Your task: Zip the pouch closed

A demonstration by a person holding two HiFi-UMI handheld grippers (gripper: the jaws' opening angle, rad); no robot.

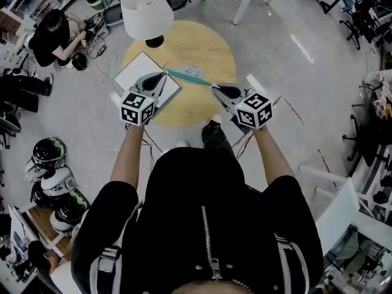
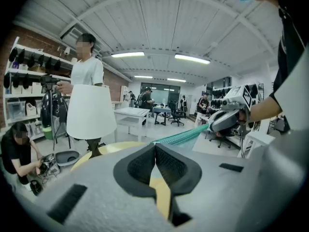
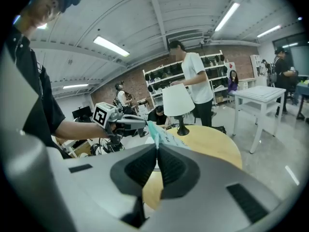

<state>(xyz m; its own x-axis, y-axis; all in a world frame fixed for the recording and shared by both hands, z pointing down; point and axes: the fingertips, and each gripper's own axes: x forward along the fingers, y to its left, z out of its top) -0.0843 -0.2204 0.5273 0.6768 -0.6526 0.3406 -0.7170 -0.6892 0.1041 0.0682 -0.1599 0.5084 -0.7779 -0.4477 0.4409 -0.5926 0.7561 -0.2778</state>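
The left gripper [image 1: 164, 73] and the right gripper [image 1: 214, 87] each have their jaws pinched tight on one end of the teal pouch [image 1: 187, 76]. The pouch hangs stretched between them in the air, just above the round yellow bench [image 1: 208, 48]. Which end has the zipper pull is too small for me to tell.

My guess is the danger is in the pull. Tug the ends apart too hard and the thin fabric could slip out of one pair of jaws. Let it go slack and the slider may jam on bunched cloth.

On the bench sit a white pad [image 1: 138, 72] and a lamp [image 1: 147, 11] with a white shade. Beyond is a grey workshop floor with helmets [image 1: 49, 155] lined up at the left, a crouching person [image 1: 52, 35], and a white table [image 3: 263, 93].
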